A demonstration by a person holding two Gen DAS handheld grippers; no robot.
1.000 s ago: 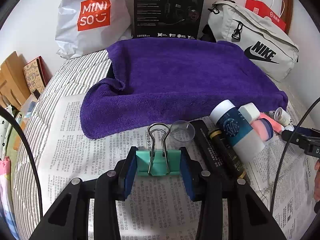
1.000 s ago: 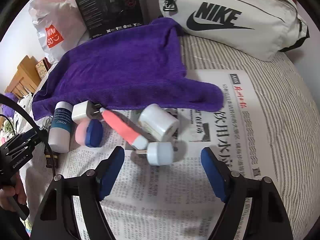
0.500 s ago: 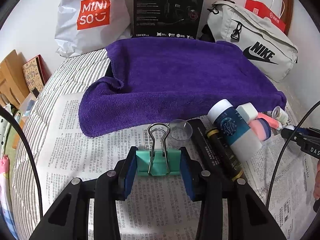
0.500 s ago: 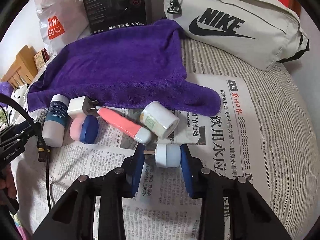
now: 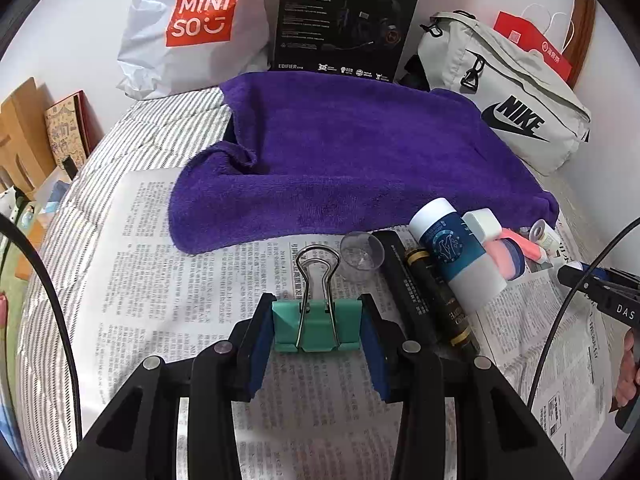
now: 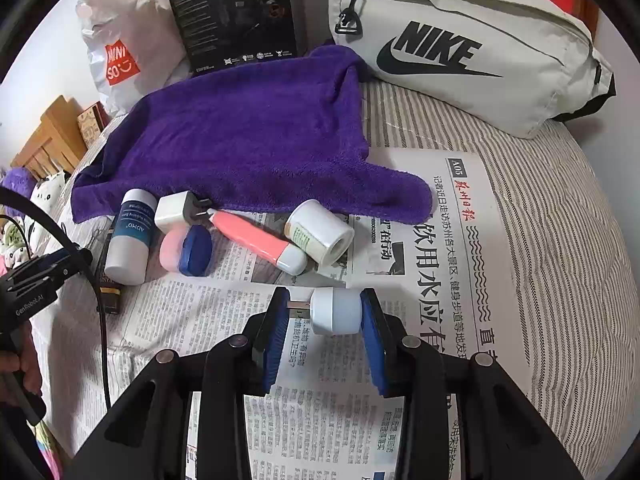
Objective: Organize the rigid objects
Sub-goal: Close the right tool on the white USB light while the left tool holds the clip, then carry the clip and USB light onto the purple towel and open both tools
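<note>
My left gripper [image 5: 318,326] is shut on a green binder clip [image 5: 316,326] with its wire handles pointing forward, held above the newspaper [image 5: 160,280]. My right gripper [image 6: 324,314] is shut on a small white USB plug [image 6: 334,312], its metal connector pointing left. On the newspaper lie a white and blue bottle [image 6: 130,236], a white charger [image 6: 176,212], a pink and blue round case [image 6: 188,250], a pink tube [image 6: 256,240] and a white jar [image 6: 320,232]. A clear cup [image 5: 361,255] and black pens [image 5: 424,288] lie to the right of the clip.
A purple towel [image 5: 352,152] covers the bed behind the objects. A Nike bag [image 6: 460,44], a black box [image 5: 344,20] and a Miniso bag [image 5: 192,28] stand along the wall. The striped bedsheet [image 6: 560,240] extends to the right.
My right gripper closed on the white USB plug and has lifted it slightly toward me. My left gripper keeps holding the binder clip and has drifted a little left and back.
</note>
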